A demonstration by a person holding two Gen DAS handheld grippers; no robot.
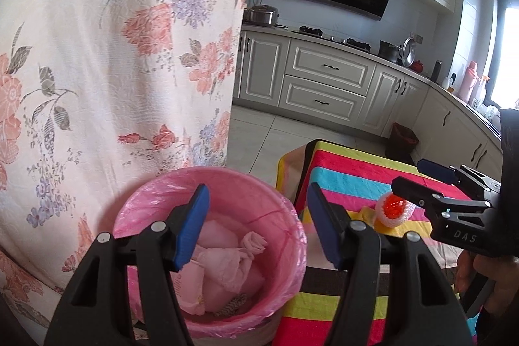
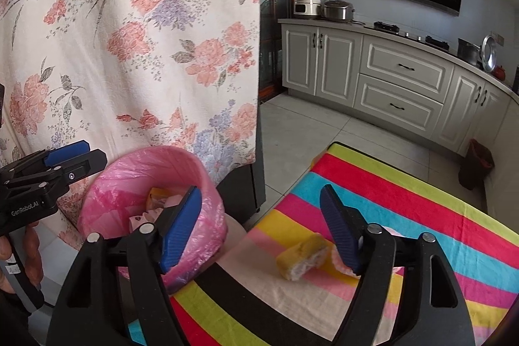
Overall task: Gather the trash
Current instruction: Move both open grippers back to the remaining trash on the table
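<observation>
The yellow sponge-like scrap (image 2: 305,255) lies on the striped cloth (image 2: 405,200), between the spread fingers of the right gripper (image 2: 262,232) but closer to the right-hand pad, w/ a pink-edged piece just behind it, partly hidden. In the left wrist view a red-and-white foam-net piece (image 1: 394,208) is seen on the same cloth, near the right gripper's tips.

Both grippers are released, nothing held. The left gripper (image 1: 256,226) hangs over the pink-lined bin (image 1: 292,216), which already holds crumpled tissue and wrappers.

Judged next step: pick-up of the yellow scrap. The right gripper would best be centred on it first, then lowered so the pads straddle its short sides w/o snagging the cloth; a soft scrap prob. needs only a light squeeze. The bin sits just beside the table edge, so a short carry is expected.

Writing: "GenRobot.AI" is read on the left gripper body, "DAS" on the right one. Nothing else is legible.
</observation>
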